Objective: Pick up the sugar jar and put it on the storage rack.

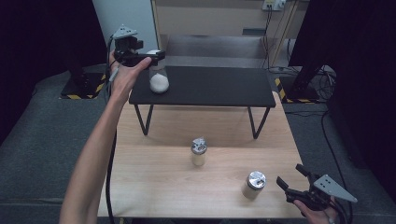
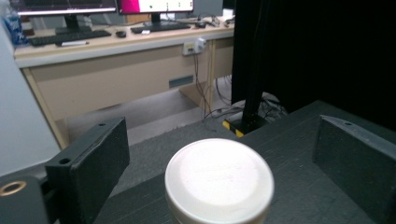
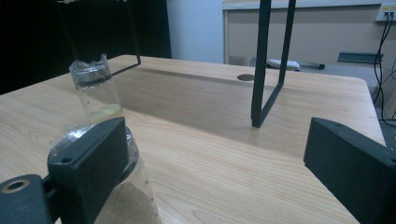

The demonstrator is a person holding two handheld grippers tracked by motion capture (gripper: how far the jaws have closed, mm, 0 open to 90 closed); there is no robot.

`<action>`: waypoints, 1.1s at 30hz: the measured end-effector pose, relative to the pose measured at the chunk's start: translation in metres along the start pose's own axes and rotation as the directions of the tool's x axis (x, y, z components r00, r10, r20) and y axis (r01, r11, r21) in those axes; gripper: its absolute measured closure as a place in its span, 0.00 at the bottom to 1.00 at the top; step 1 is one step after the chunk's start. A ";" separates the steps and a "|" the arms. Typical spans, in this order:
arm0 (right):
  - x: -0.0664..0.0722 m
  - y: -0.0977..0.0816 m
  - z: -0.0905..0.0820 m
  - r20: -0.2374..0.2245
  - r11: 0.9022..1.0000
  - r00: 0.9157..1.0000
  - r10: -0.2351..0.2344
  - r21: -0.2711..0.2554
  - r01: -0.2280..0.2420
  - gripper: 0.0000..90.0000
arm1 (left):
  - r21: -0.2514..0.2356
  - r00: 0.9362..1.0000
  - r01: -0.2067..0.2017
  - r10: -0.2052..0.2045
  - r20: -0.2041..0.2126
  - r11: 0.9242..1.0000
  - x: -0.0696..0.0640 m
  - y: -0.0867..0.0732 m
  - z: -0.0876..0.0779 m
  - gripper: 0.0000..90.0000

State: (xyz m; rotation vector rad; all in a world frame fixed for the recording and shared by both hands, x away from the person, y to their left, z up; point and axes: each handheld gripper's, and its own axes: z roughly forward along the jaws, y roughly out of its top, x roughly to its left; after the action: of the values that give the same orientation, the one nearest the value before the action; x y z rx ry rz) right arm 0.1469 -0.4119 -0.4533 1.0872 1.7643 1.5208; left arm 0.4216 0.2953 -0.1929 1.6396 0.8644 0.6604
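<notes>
White-lidded jar (image 1: 158,77) standing upright on black shelf (image 1: 210,88), near its left end. Left tool (image 1: 148,57) wide around lid, pads clear, apparently a release. Right tool (image 1: 295,182) wide, idle beside foil-capped jar (image 1: 253,185) on table (image 1: 154,186).

Three jars: one white-lidded jar (image 1: 159,74) between the left gripper's (image 1: 150,57) jaws; two foil-capped jars (image 1: 199,151) (image 1: 254,185) beside the right gripper (image 1: 293,180). One black shelf (image 1: 210,86).
</notes>
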 end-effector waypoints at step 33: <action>0.002 0.001 0.001 -0.005 1.000 1.000 -0.008 -0.004 0.008 0.08 | -0.084 0.926 -0.130 0.151 0.347 0.988 -0.017 -0.032 -0.084 0.02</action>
State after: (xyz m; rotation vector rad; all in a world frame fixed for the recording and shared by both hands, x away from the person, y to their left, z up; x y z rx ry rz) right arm 0.1464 -0.4096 -0.4518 1.0744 1.7661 1.5229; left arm 0.3386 0.3323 -0.2041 1.7101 0.4653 0.4626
